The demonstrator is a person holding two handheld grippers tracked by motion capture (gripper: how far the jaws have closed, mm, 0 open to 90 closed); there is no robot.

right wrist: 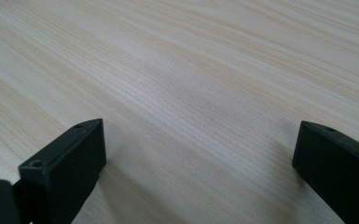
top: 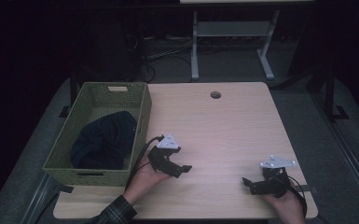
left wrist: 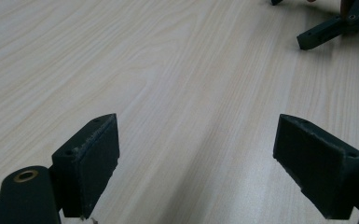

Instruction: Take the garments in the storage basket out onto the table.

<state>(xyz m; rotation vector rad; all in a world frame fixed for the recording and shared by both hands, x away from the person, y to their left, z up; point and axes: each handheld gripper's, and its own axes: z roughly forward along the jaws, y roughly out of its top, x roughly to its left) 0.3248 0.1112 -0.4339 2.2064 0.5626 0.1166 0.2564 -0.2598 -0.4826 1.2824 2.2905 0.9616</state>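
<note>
My left gripper [top: 182, 169] rests low over the light wooden table [top: 224, 126], just right of the green woven basket [top: 142, 119]. It is open, with bare wood between its jaws [left wrist: 196, 168]. My right gripper [top: 248, 184] sits near the table's front right corner, also open with nothing between its jaws [right wrist: 198, 168]. A dark blue garment [top: 105, 140] lies bundled inside the basket. In the left gripper view, the right gripper's jaw tips [left wrist: 324, 32] show at the top right.
The basket stands along the table's left edge. A round cable hole [top: 215, 94] sits near the far edge. Beyond the table, a white desk frame [top: 233, 42] and cables [top: 158, 53] lie on the dark floor.
</note>
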